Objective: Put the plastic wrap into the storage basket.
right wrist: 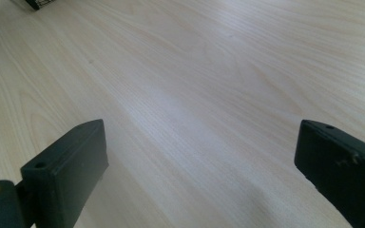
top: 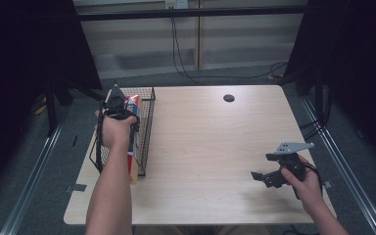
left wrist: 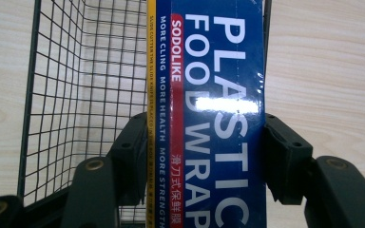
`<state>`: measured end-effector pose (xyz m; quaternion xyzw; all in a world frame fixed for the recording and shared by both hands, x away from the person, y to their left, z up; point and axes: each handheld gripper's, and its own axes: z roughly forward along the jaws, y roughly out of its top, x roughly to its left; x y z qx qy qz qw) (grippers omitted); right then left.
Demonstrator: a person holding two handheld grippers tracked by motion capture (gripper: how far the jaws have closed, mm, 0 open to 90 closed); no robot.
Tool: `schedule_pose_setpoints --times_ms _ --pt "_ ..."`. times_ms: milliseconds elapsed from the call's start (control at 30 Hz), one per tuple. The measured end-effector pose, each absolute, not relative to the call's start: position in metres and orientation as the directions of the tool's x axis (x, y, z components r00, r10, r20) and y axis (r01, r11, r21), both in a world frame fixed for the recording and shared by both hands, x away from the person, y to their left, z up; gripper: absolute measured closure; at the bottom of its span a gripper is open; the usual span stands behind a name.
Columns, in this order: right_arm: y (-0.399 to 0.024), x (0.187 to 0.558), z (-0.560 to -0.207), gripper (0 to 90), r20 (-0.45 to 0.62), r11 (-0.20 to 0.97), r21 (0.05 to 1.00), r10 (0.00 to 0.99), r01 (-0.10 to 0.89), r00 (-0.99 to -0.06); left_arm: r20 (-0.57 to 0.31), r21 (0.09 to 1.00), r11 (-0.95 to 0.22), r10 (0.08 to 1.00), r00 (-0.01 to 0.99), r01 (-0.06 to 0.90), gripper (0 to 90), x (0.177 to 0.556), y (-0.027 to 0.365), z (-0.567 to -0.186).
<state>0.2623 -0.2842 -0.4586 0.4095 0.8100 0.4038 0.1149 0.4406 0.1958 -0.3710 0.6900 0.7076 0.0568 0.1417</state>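
Clearly the left gripper [left wrist: 204,156] pinches the plastic wrap box [left wrist: 214,104] between its fingers, held lengthwise over the wire basket [left wrist: 57,95], probably for lowering in; the right gripper's [right wrist: 199,166] fingers spread, idle above the surface [right wrist: 195,71].

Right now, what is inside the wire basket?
The wire basket holds one end of a blue plastic food wrap box, clamped by the left gripper. Beside the box its mesh bottom is bare; under the box is hidden.
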Motion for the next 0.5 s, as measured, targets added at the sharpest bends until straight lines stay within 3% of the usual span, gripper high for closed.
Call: schedule_pose_setpoints --times_ms 500 --pt "-0.2844 0.2626 -0.4588 3.6 0.146 0.339 0.748 0.755 0.571 -0.639 -0.118 0.252 0.042 0.993 -0.013 0.967 42.3 0.4465 0.1953 -0.3787"
